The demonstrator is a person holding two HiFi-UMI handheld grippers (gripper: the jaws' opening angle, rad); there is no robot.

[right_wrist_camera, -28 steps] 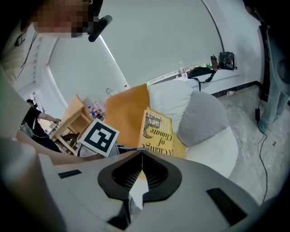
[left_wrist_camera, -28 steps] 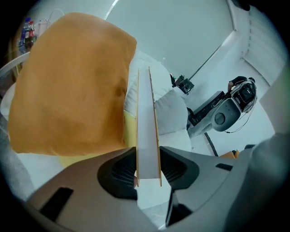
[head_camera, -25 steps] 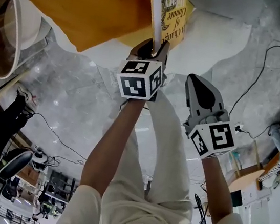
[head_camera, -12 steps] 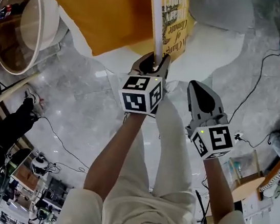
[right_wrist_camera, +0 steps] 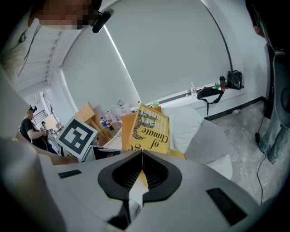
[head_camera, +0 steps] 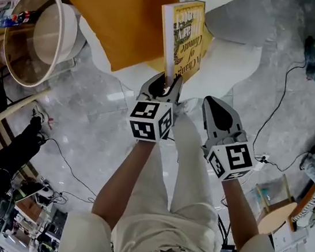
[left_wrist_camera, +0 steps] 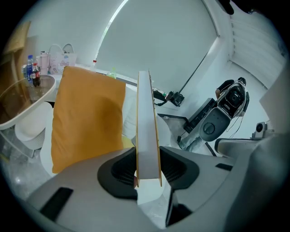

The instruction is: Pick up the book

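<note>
A: So, left gripper (head_camera: 166, 83) clamps the book (head_camera: 184, 39) by its lower end, upright in the air, near the orange cushion (head_camera: 127, 13). Risk?
B: Small bite on a tall book: it may pivot or slip. Right gripper (head_camera: 218, 105) is closed, empty, just beside, giving no support

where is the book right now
In the head view the book stands on edge at top centre, its lower end clamped in the left tongs, with the orange cushion just to its left.

White sofa (head_camera: 218, 73), orange cushion (head_camera: 124, 13), grey pillow (head_camera: 248, 19) on it
</note>
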